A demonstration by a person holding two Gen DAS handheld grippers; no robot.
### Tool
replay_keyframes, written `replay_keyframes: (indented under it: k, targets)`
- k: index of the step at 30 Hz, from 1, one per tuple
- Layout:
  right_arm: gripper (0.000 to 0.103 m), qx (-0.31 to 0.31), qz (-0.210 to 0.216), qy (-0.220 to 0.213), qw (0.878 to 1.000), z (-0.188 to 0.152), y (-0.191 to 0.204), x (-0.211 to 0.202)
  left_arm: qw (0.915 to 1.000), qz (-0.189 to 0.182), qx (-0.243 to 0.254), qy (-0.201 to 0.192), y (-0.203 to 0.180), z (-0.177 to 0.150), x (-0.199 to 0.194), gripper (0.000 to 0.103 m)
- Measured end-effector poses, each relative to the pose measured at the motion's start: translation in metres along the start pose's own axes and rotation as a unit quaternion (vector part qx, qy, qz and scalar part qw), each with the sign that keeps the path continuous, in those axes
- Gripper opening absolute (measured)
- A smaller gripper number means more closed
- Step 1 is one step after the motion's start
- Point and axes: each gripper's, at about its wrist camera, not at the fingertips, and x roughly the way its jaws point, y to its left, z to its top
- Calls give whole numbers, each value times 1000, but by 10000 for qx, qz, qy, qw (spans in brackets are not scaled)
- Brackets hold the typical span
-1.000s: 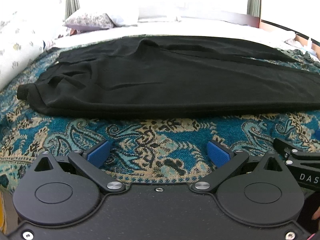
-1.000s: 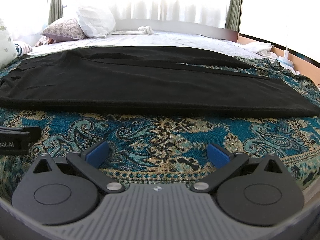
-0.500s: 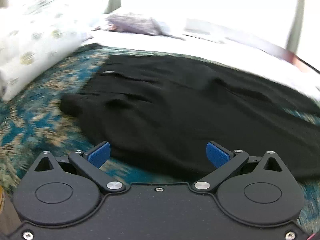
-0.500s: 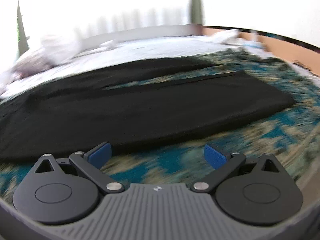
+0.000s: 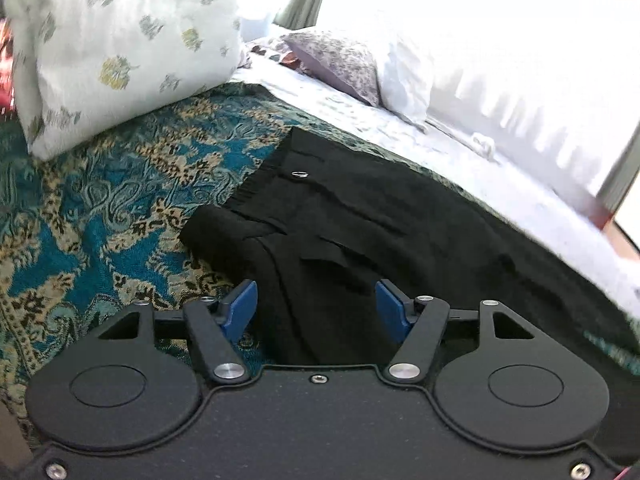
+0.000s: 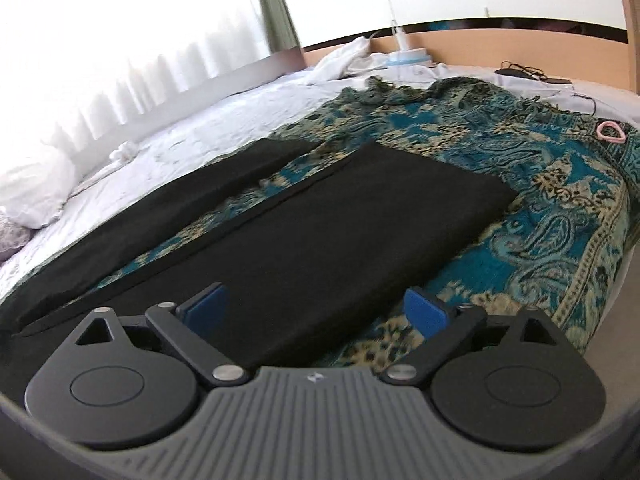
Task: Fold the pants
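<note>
Black pants lie flat on a teal paisley bedspread. In the left wrist view their waistband end point(image 5: 320, 216), with a metal eyelet point(image 5: 300, 174), is rumpled just ahead of my left gripper point(image 5: 316, 310), which is open with the near waist corner between its blue pads. In the right wrist view the two legs point(image 6: 340, 232) spread apart toward the hems. My right gripper point(image 6: 316, 314) is open over the near leg's lower edge, touching nothing I can see.
A white patterned pillow point(image 5: 120, 44) sits left of the waistband; more pillows point(image 5: 344, 60) lie behind. The bedspread point(image 6: 560, 208) drops off at the right edge. A pink ring point(image 6: 610, 130) lies far right. White sheet point(image 6: 192, 128) lies beyond.
Both grippers moved forward from the bedspread's front edge and swung apart: the left toward the waistband end, the right toward the leg hems. Both stayed open.
</note>
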Motion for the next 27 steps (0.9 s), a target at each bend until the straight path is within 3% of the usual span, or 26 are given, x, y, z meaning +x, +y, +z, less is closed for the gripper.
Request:
replay_keyframes:
  k: [7,12,19,20,23,26,27]
  targets:
    - [91,182,-390,-58,9991,0,-8,11,9990,383,-227,-1,13,-1,15,63]
    - [85,462,-707,-144,9963,1,-23,19,9961,517,-682,208,28,3,39,65]
    - [80,1116,-632,-385,9910,6,-57,23,9962,577,-649,77,24,4,57,65]
    - [80,1190,-623,-418,9901,8,-60,25,9963,622,-597,69,22,4,59,63]
    - [79,1411,-632,-460,9869,14,-69,33,9945,1016,-269,38,13,4,63,37]
    - [67,1523,-860,-447,9836,21,-76,48,9952,970,-152,-9,11,3,64,14]
    - [62,1489,-975,-449,9830,23,-76,52,9953,957,-149,-16,9,3,64,12]
